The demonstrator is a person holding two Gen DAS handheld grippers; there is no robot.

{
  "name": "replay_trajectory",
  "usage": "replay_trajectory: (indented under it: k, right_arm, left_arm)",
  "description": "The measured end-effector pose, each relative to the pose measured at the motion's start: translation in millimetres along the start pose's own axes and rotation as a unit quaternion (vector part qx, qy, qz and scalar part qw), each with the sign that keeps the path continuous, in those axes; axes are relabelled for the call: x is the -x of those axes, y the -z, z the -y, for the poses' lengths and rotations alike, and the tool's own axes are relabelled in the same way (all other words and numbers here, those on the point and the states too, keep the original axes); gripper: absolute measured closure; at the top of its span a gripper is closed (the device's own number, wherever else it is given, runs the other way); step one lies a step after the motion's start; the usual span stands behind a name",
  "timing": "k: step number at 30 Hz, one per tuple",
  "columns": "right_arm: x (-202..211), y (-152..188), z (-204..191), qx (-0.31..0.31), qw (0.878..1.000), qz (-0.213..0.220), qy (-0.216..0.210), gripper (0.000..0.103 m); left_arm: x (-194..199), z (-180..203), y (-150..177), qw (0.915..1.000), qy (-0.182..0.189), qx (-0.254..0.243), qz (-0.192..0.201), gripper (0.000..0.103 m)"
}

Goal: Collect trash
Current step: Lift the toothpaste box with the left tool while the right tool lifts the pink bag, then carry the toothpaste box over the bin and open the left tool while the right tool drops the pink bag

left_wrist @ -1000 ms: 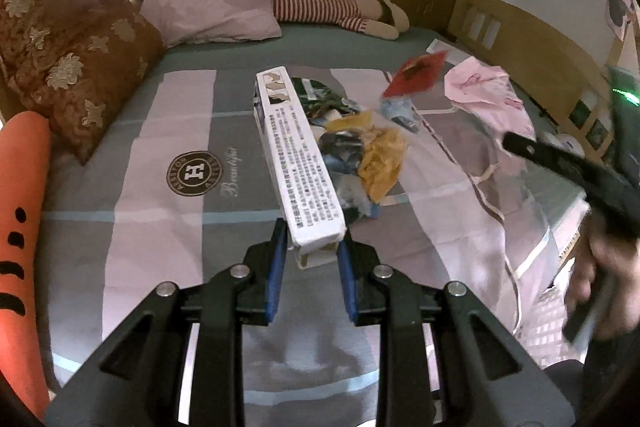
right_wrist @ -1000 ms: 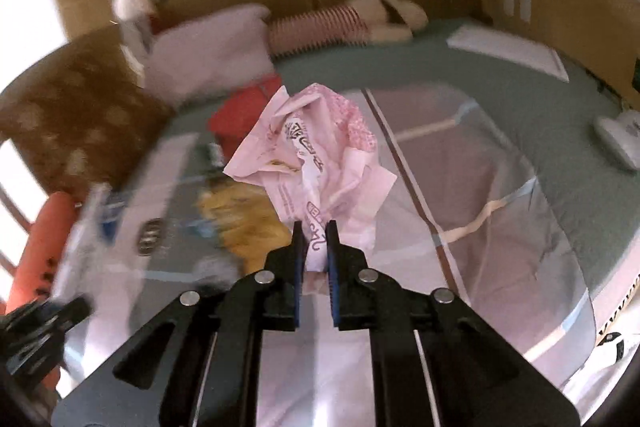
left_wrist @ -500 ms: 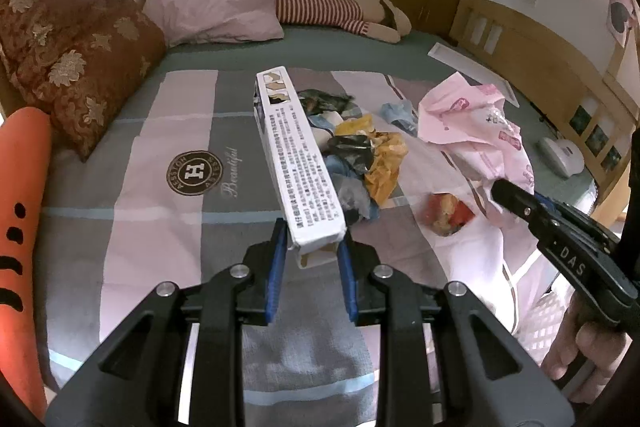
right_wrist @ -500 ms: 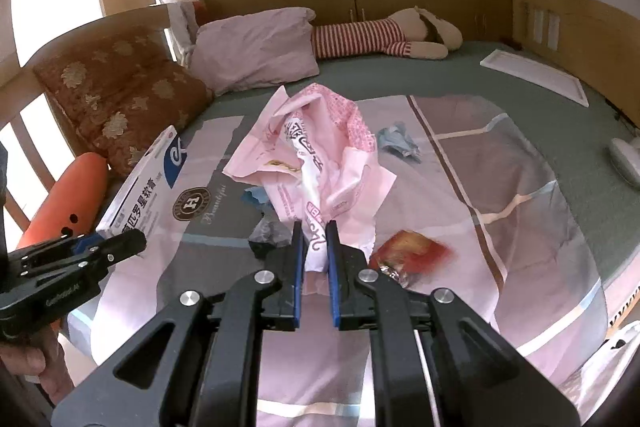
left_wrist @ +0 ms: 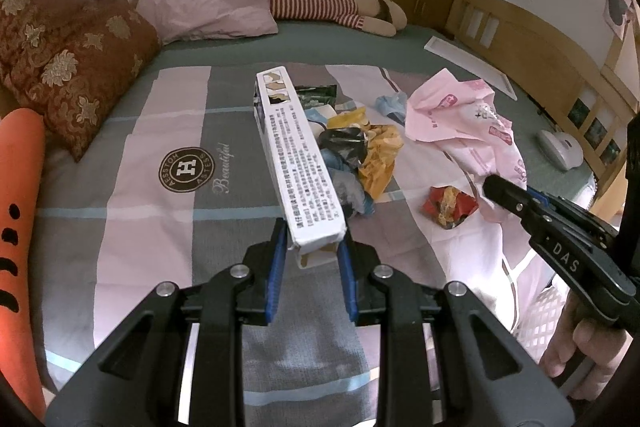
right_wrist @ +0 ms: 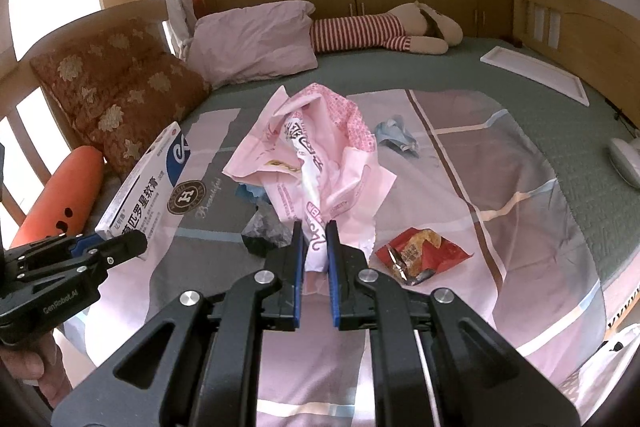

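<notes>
My left gripper (left_wrist: pixel 313 247) is shut on the near end of a long white carton (left_wrist: pixel 296 163) and holds it above the bed; the carton also shows in the right wrist view (right_wrist: pixel 148 187). My right gripper (right_wrist: pixel 314 247) is shut on a crumpled pink plastic bag (right_wrist: pixel 316 151), also seen in the left wrist view (left_wrist: pixel 468 119). A red snack wrapper (right_wrist: pixel 420 253) lies on the blanket right of the bag. A heap of yellow, black and blue wrappers (left_wrist: pixel 360 155) lies behind the carton. A small blue scrap (right_wrist: pixel 396 135) lies farther back.
The striped blanket (left_wrist: pixel 160 211) covers the bed. A brown floral cushion (left_wrist: pixel 68 63), a pink pillow (left_wrist: pixel 208 3), an orange plush (left_wrist: pixel 20 187) and a striped plush doll (left_wrist: pixel 336 7) lie along the left and back. A white board (right_wrist: pixel 536 75) and a white device (right_wrist: pixel 624 159) lie at right.
My right gripper with the pink bag has swung back over the near right of the bed. The red wrapper now lies on the blanket. My left gripper has barely moved.
</notes>
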State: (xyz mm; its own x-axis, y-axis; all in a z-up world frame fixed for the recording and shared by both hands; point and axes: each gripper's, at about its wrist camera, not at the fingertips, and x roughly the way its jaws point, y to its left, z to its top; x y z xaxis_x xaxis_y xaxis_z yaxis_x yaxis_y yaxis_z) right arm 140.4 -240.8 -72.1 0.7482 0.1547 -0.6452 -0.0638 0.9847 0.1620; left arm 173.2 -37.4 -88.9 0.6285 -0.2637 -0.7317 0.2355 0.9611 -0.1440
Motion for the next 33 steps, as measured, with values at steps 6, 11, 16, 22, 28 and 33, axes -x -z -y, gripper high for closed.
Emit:
replay_trajectory:
  k: [6,11,16,22,28,33]
  right_arm:
    - [-1.0,1.1,0.6,0.001,1.000,-0.005,0.000,0.091]
    - [4.5,0.3,4.1,-0.007,1.000,0.002,0.000,0.091]
    - [44.6,-1.2,30.6,-0.049,0.998,0.035,0.006,0.091]
    - [147.1,43.1,97.2,-0.089,0.991,0.068,0.072,0.091]
    - [231.4,114.9,172.3,-0.136,0.972,0.037,0.187,0.091]
    - [260.7,166.0,228.3,-0.188,0.954,-0.012,0.232,0.091]
  left_arm:
    - [-1.5,-0.5,0.2,1.0000,-0.001,-0.002,-0.001,0.078]
    - [-0.7,4.9,0.5,1.0000,0.007,-0.007,0.002,0.078]
    - [4.4,33.6,3.4,0.9970,0.061,-0.046,0.009,0.078]
    - [19.6,99.2,21.9,0.9737,0.171,-0.151,0.000,0.078]
    - [50.9,197.0,47.7,0.9232,0.297,-0.240,-0.039,0.078]
    - [56.7,293.2,85.3,0.8773,0.372,-0.282,-0.114,0.077]
